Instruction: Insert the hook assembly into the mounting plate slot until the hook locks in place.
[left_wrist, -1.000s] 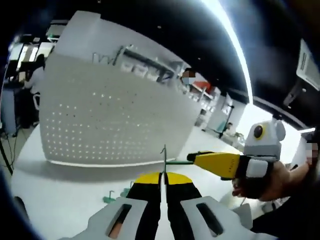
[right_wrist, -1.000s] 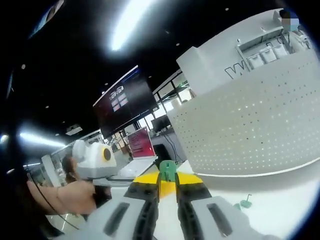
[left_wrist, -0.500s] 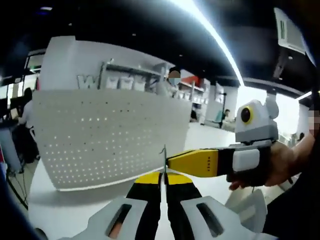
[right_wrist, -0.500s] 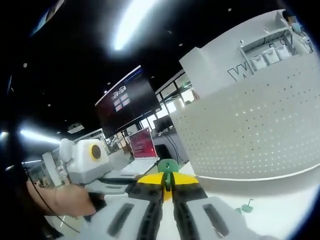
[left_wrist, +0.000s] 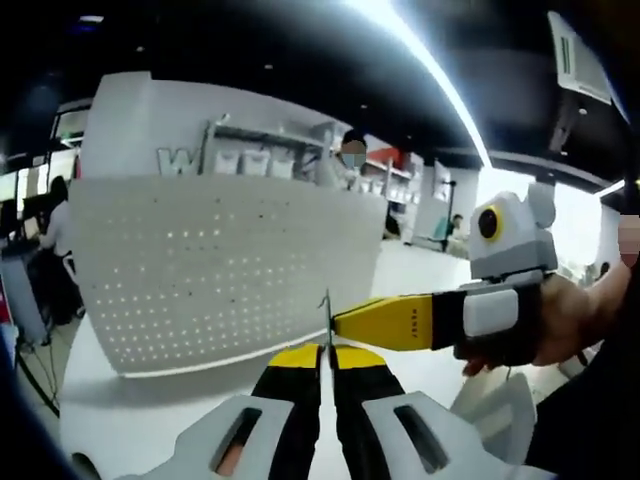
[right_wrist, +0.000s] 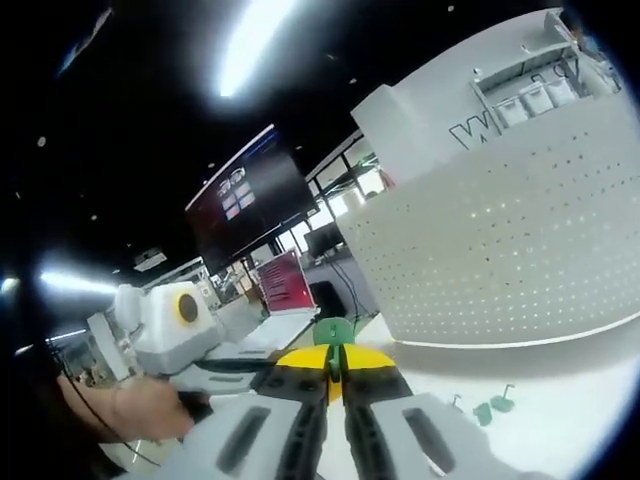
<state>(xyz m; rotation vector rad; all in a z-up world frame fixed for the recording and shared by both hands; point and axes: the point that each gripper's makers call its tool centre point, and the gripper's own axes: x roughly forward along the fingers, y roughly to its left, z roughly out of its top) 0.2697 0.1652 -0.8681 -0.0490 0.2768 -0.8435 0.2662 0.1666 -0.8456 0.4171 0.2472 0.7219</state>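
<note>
White pegboard (left_wrist: 210, 270) fills frame left. We pinch the thin stiff hook (left_wrist: 327, 318) in our left gripper (left_wrist: 327, 352), centre; right gripper (right_wrist: 335, 357) clamps the small green plate (right_wrist: 334, 331). Light parts, grip edges.

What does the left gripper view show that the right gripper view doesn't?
Left gripper view: a thin metal hook standing up from the shut left gripper, with the right gripper's yellow tip against it.
Right gripper view: the right gripper shut on a green plate, spare green parts lying on the table, and a dark wall screen.
Both: the white pegboard, and the other gripper coming in from the side in a hand.
</note>
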